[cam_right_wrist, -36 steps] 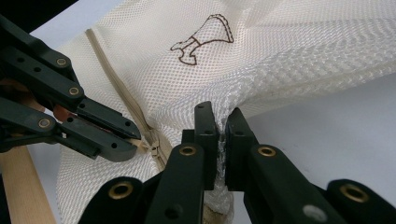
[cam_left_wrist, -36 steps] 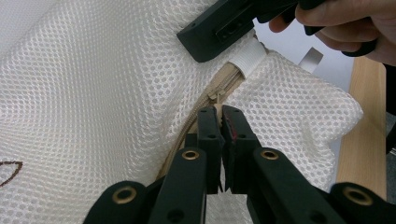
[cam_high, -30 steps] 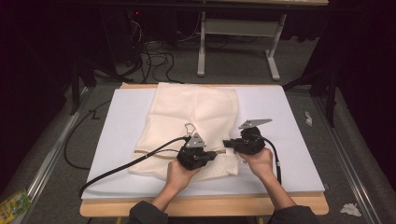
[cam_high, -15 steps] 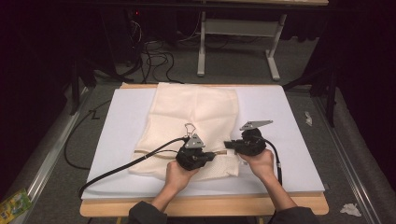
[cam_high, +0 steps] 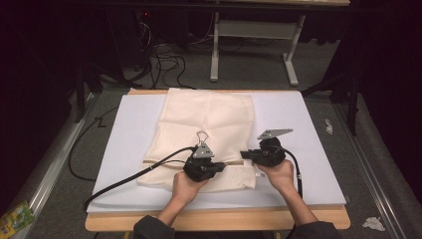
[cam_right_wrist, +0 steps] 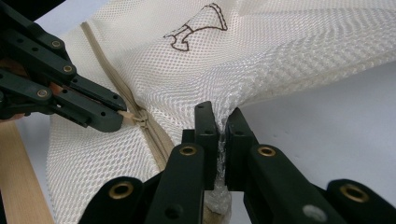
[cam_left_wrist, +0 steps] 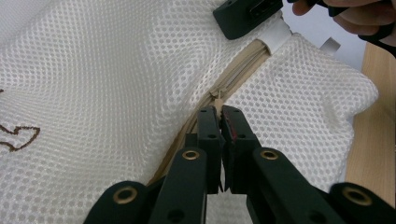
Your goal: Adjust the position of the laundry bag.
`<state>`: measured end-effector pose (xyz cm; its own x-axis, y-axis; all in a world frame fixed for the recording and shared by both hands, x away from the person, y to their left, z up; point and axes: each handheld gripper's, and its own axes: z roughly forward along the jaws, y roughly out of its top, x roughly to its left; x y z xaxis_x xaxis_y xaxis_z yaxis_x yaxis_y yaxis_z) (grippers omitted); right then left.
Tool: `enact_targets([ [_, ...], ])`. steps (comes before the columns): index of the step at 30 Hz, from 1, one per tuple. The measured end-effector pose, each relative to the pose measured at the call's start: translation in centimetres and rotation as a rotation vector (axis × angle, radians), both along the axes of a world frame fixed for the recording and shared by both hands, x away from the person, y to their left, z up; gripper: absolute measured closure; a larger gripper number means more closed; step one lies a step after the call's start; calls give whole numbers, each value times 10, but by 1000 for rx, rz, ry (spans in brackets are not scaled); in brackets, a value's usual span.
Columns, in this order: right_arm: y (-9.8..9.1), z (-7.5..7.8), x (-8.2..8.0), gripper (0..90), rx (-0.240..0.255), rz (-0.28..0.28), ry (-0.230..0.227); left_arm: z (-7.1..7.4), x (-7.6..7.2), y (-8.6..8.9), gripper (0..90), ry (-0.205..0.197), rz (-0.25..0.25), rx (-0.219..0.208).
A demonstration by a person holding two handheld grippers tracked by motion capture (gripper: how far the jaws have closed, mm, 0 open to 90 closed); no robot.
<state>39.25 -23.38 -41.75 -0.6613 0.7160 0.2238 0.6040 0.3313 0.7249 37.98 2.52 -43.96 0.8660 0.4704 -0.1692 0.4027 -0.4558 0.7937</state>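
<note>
The zipper pull (cam_right_wrist: 127, 113) sat clamped between the left gripper (cam_left_wrist: 219, 116) fingertips, partway along the tan zipper (cam_right_wrist: 154, 133) of the white mesh bag (cam_high: 206, 129). Beyond the pull, near the zipper's end, the right gripper (cam_right_wrist: 221, 125) pinched a fold of mesh, holding it taut. Judging by this, part of the zipper's run remained to be travelled. The bag lay on a white board (cam_high: 318, 149).

text: none legible | mesh bag (cam_right_wrist: 280, 51): brown embroidered outline, no words
</note>
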Motion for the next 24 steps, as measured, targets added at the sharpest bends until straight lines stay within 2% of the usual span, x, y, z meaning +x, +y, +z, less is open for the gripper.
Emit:
enact_targets([
  [16,-12,1,0,879,5,-24,-4,4,0,9,873,-13,30,-6],
  [24,-11,2,-1,879,-6,-29,-9,5,0,15,873,-18,39,-13],
])
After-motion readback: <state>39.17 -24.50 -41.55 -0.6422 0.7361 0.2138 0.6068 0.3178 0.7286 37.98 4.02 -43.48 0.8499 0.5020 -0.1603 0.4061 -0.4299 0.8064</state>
